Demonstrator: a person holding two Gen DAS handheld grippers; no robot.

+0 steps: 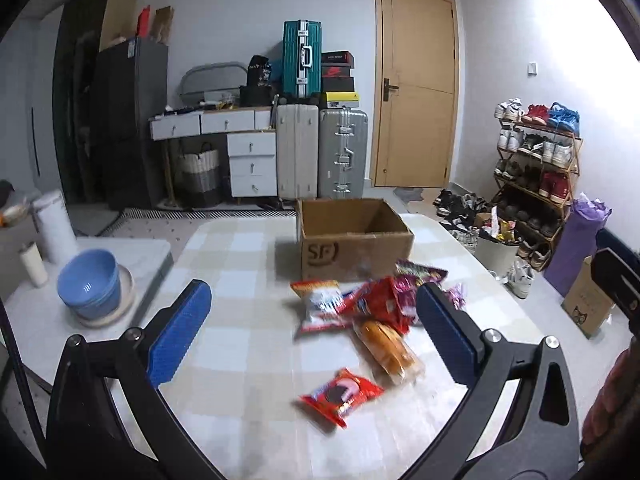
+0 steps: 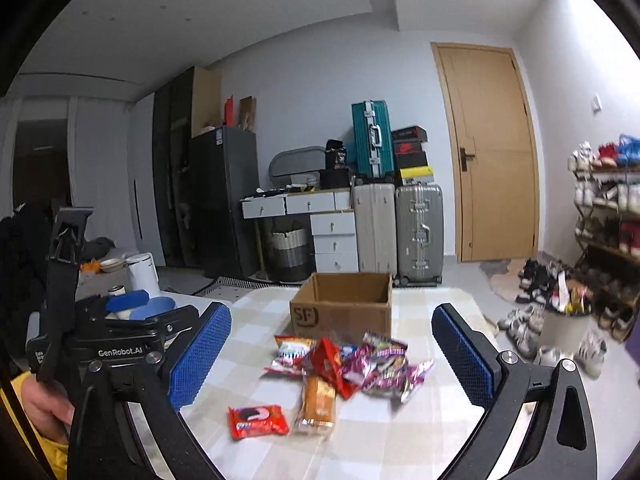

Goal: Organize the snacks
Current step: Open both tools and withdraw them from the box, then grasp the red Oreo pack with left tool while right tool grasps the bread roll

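An open cardboard box (image 1: pixel 356 240) marked SF stands on the checked table (image 1: pixel 240 344); it also shows in the right wrist view (image 2: pixel 342 312). In front of it lies a pile of snack packets (image 1: pixel 372 300) (image 2: pixel 360 360). A wrapped bread roll (image 1: pixel 386 346) (image 2: pixel 318 404) and a red cookie packet (image 1: pixel 340 396) (image 2: pixel 258 422) lie nearer. My left gripper (image 1: pixel 314 320) is open and empty above the table before the snacks. My right gripper (image 2: pixel 332 352) is open and empty, to the right of the left gripper's body (image 2: pixel 120 344).
Blue bowls (image 1: pixel 90 284) on a plate and a white canister (image 1: pixel 54 228) sit on a side surface at the left. Suitcases (image 1: pixel 322 152), drawers, a door and a shoe rack (image 1: pixel 536 168) stand beyond the table. A small carton (image 1: pixel 588 308) is at the right.
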